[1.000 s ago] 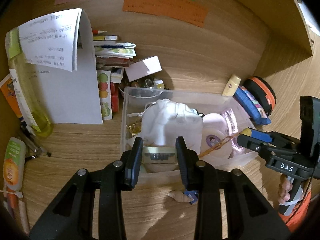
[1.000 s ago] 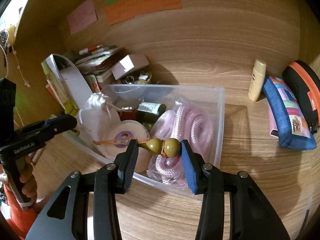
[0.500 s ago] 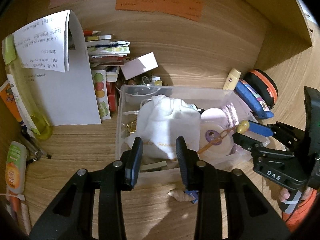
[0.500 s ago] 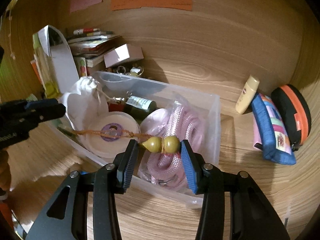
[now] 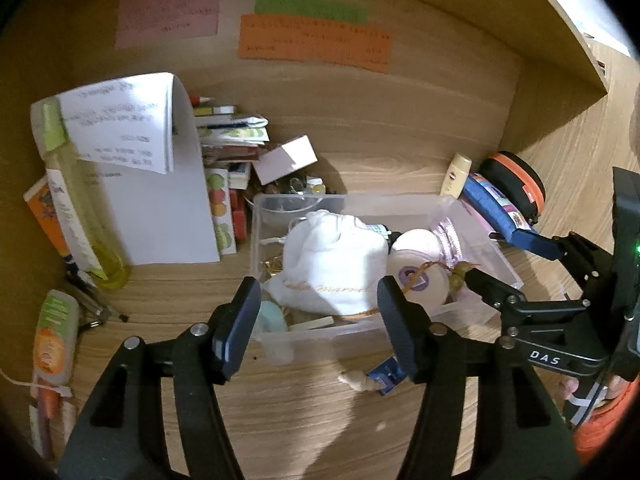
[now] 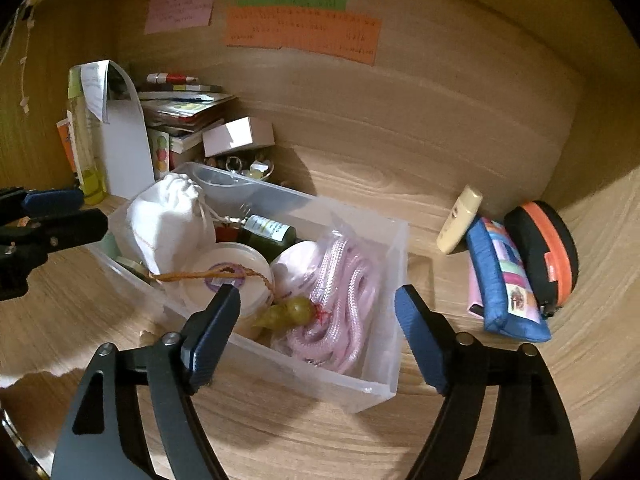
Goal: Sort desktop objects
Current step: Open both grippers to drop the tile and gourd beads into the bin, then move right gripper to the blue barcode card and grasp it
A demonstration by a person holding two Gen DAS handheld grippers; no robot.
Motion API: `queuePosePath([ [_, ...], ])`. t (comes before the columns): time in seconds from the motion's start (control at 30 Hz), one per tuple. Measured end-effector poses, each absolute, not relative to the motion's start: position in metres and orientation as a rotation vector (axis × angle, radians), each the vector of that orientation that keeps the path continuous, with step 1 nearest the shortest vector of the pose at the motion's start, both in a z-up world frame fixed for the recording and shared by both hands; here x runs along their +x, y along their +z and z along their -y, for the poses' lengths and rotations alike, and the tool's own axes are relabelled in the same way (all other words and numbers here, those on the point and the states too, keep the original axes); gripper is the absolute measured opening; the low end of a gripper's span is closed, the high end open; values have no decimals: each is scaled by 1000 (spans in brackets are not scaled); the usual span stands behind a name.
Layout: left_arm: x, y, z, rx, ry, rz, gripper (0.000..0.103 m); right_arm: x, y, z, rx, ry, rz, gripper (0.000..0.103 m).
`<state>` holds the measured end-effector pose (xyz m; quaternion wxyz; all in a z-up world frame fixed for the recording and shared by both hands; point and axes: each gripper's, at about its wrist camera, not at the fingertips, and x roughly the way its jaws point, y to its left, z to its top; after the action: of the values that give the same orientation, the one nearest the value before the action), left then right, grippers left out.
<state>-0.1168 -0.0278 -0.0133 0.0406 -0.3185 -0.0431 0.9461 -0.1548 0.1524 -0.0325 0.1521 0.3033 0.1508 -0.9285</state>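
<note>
the small green gourd charm (image 6: 289, 314) on its brown cord (image 6: 188, 276) is seen lying inside the clear plastic box (image 6: 394, 280), near the front wall, between the round white tin (image 6: 236, 276) at 9 o'clock and the pink rope (image 6: 340, 308) at 3 o'clock. it is not held by anything. the right tool (image 6: 316, 332) hangs just over the front edge of the box with its jaws spread wide and nothing between them. the left tool (image 5: 316, 320) is also wide and empty, placed at the near side of the box, in front of the white drawstring bag (image 5: 332, 264).

in the box a dark bottle (image 6: 272, 232) is also kept, behind the tin. so this part of the sorting looks done.

outside the box, much is left on the desk (image 6: 280, 432): a cream tube (image 6: 460, 220), a blue pouch (image 6: 504, 280) and a black and orange case (image 6: 548, 252) at 3 o'clock, a small shell-like thing (image 5: 358, 382) before the box, and at 9 o'clock an orange and green tube (image 5: 54, 336) and a yellow bottle (image 5: 84, 216). the task is judged as only partly finished.
</note>
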Motion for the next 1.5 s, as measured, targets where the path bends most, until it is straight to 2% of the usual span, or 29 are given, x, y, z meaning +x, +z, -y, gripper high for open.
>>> queuePosePath([
  [0.03, -114, -13, 29, -968, 2902, 124, 62, -153, -31, -152, 870, -2666, -430, 80],
  [0.1, -108, -13, 31, -953, 2915, 116, 71, -147, -29, -151, 869, -2659, -421, 81],
  [0.43, -80, -23, 56, -950, 2941, 101, 75, -111, -35, -138, 887, -2610, -406, 83],
  [0.6, -73, -39, 69, -1008, 2924, 139, 76, -104, -61, -124, 994, -2498, -356, 83],
  [0.8, -68, -60, 79, -1095, 2871, 199, 76, -113, -96, -103, 1119, -2416, -405, 81],
  [1.0, -69, -75, 77, -1154, 2848, 200, 76, -121, -107, -91, 1146, -2386, -450, 81],
  [1.07, -71, -78, 77, -1168, 2839, 207, 76, -125, -110, -90, 1155, -2384, -453, 72],
  [1.2, -73, -80, 69, -1180, 2827, 188, 76, -129, -110, -90, 1159, -2373, -423, 60],
  [1.27, -75, -80, 63, -1178, 2815, 178, 76, -129, -109, -91, 1149, -2359, -412, 46],
  [1.5, -89, -86, 28, -1211, 2765, 87, 76, -120, -107, -107, 1137, -2334, -373, 45],
])
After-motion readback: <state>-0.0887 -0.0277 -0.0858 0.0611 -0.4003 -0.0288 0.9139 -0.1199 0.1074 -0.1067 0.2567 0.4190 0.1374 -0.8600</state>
